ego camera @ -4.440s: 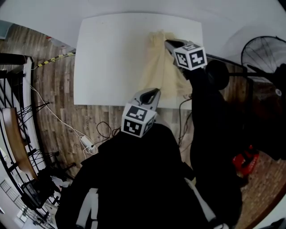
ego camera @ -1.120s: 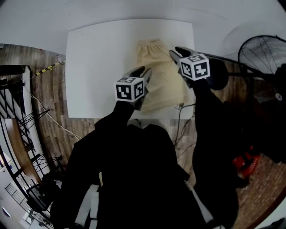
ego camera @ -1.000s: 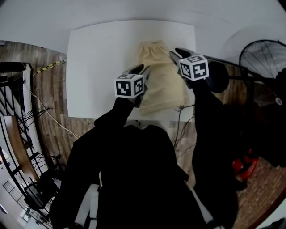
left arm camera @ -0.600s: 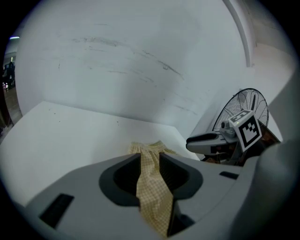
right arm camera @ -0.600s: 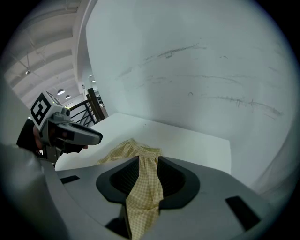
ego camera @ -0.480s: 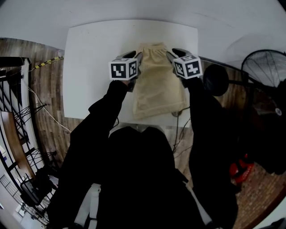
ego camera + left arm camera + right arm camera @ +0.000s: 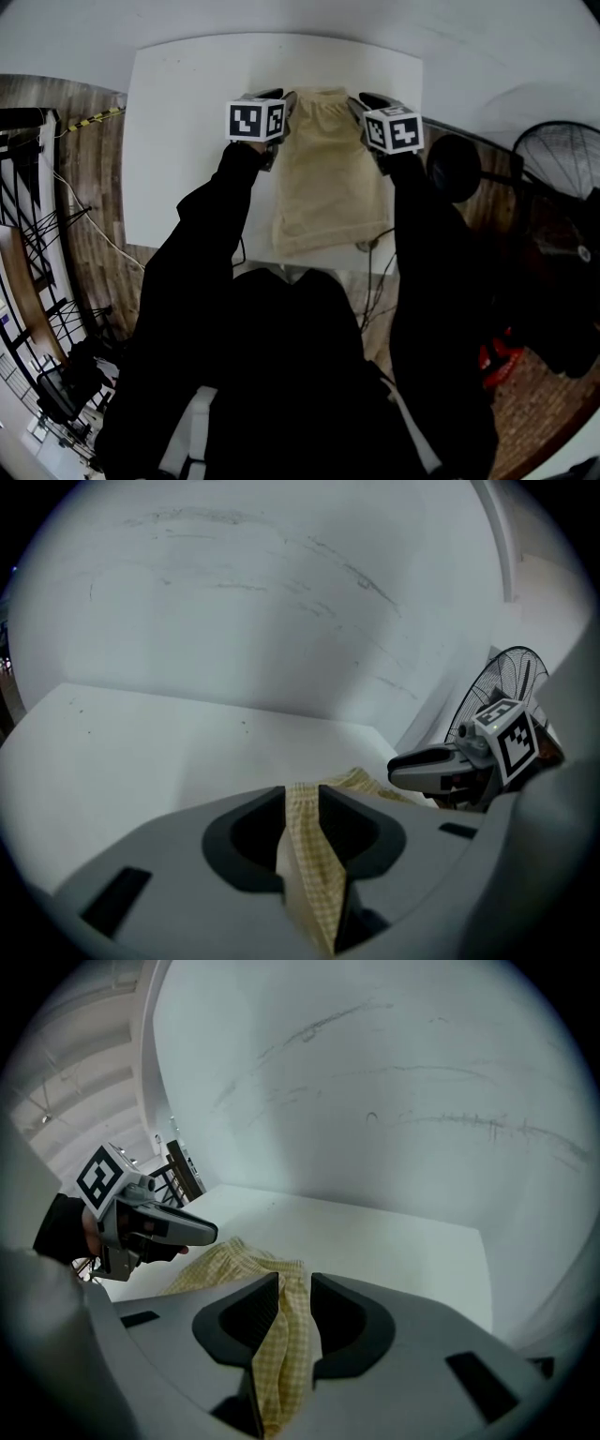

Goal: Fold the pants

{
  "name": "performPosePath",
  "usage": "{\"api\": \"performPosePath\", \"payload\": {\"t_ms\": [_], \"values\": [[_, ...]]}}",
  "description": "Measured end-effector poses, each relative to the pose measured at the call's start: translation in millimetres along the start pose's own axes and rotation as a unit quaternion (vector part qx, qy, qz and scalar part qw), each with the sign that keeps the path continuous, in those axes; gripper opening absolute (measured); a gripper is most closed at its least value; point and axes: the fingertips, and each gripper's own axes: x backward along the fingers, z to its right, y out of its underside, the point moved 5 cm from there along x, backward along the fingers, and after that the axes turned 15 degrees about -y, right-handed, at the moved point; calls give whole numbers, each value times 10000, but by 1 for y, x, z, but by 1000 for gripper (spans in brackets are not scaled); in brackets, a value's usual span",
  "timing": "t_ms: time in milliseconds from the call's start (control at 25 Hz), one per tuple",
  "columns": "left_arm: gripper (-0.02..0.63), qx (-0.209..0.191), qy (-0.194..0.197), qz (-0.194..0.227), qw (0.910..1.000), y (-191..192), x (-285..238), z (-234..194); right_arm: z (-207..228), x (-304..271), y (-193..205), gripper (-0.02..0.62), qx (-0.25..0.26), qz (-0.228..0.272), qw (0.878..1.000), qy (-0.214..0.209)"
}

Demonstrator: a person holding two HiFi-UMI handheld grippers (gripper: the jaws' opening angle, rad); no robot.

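Pale yellow checked pants (image 7: 328,183) lie lengthwise on the white table (image 7: 187,141), their near end at the table's front edge. My left gripper (image 7: 281,105) is at the far left corner of the cloth and my right gripper (image 7: 361,103) at the far right corner. In the left gripper view the left gripper (image 7: 302,803) is shut on a strip of the pants (image 7: 309,864). The right gripper (image 7: 295,1288) likewise pinches a fold of the pants (image 7: 277,1354). Each gripper view shows the other gripper beside it: the right gripper (image 7: 431,766), the left gripper (image 7: 159,1227).
A standing fan (image 7: 558,173) and a dark round object (image 7: 455,169) are to the right of the table. Cables (image 7: 84,225) trail over the wooden floor at the left. A white wall (image 7: 281,602) rises just behind the table's far edge.
Both grippers moved from beside the middle of the pants toward the table's far edge and lower. They now sit at the far corners of the cloth.
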Motion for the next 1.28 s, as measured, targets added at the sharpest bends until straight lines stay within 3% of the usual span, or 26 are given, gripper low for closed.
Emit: {"api": "performPosePath", "payload": {"t_ms": [440,600,720,960,1120,1280], "values": [[106,175,191,-262,9993,11,-24,-7,8,-33,-1,75,-76,-232,9996,-139],[106,588,431,-244,9970,11,-30,-10,12,-38,-3,71,-257,-128,9993,-219],[106,677,586,-242,9957,10,-30,-10,14,-40,-5,71,-355,-92,9989,-279],[54,51,394,-409,9984,13,-32,-2,14,-43,-4,34,-246,-234,9992,-209],[43,41,440,-247,9987,9,-24,-4,9,-38,-9,26,-85,-182,9995,-247],[41,-229,423,-81,9988,6,-8,0,-4,-25,-13,26,111,-97,9995,-289]]}}
